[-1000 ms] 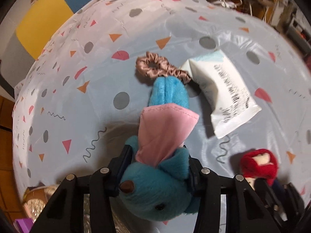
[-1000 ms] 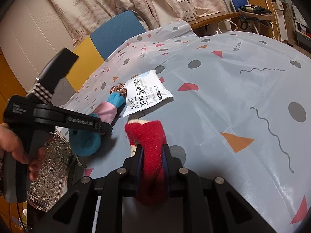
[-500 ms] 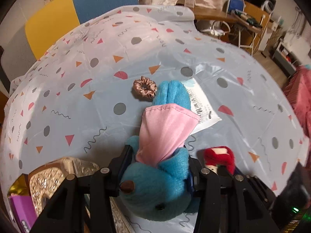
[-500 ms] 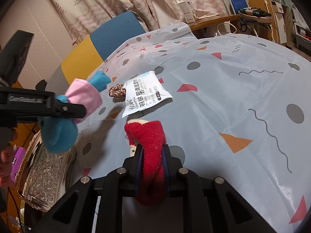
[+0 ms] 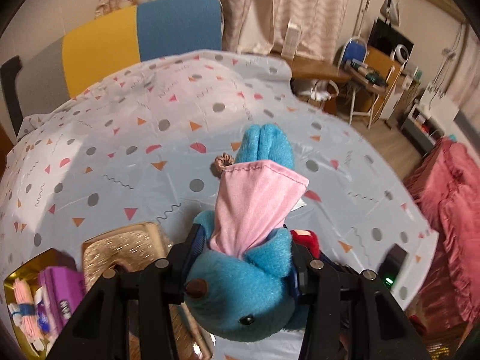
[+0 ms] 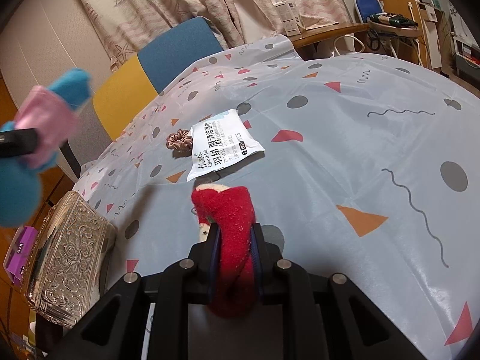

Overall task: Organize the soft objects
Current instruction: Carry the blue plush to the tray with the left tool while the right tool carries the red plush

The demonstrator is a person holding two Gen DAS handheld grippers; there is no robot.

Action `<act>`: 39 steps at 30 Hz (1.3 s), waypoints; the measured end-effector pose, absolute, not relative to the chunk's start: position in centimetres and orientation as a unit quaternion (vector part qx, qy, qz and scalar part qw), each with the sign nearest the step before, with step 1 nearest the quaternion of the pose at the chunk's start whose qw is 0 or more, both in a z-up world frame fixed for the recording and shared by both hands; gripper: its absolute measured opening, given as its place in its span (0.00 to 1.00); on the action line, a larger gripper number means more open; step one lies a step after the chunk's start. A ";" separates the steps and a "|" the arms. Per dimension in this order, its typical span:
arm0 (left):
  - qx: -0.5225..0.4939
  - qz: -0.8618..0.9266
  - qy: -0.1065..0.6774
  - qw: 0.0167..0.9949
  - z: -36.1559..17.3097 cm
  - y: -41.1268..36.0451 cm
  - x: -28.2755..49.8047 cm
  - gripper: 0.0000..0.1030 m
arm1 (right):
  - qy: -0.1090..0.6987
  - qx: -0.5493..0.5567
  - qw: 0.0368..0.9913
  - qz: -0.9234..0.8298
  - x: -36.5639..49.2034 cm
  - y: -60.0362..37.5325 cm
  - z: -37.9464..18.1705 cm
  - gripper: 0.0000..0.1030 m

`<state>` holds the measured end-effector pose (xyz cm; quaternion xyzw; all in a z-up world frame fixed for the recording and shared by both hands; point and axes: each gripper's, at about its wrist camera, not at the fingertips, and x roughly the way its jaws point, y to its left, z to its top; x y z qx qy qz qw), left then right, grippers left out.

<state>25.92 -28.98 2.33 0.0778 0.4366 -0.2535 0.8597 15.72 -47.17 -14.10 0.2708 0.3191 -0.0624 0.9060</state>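
The left gripper (image 5: pixel 244 258) has its jaws clamped on a blue stuffed toy (image 5: pixel 243 288) that wears a pink cloth (image 5: pixel 255 204). The toy is up in the air, above the tabletop (image 5: pixel 120 156), and its feet point away from the camera. In the right wrist view the toy (image 6: pixel 18 192) shows at the far left, blurry and high over the table.

The right gripper (image 6: pixel 234 240) has its jaws clamped on a red fuzzy sock (image 6: pixel 231 222). The sock sticks out past the jaws, and its tip is down at the tabletop (image 6: pixel 360 120).

A white packet (image 6: pixel 222 147) with writing lies flat on the tabletop, past the sock. A brown hair scrunchie (image 6: pixel 179 139) lies touching the packet's left edge.

A shiny gold box (image 6: pixel 69 258) sits at the left edge of the tabletop. Next to it is a gold tray (image 5: pixel 30 270) with a purple packet (image 5: pixel 60 294) and pink yarn (image 5: pixel 25 306) inside.

The tabletop has a light blue cloth with dots, triangles and squiggles. A chair (image 5: pixel 135 39) in yellow and blue stands behind it.
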 end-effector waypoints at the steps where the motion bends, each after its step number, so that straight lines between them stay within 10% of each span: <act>1: 0.070 -0.255 0.431 0.862 3.2 -28.2 25.5 0.48 | 0.319 0.272 0.906 -0.062 15.7 -47.2 -14.1 0.17; 21: -0.054 -0.212 0.374 0.901 11.5 -5.1 21.5 0.49 | 0.325 0.263 0.906 -0.068 15.9 -46.8 -14.0 0.17; 39: -0.084 -0.053 0.488 0.867 -6.7 8.8 25.6 0.49 | 0.272 0.210 0.936 -0.075 13.9 -44.6 -10.3 0.17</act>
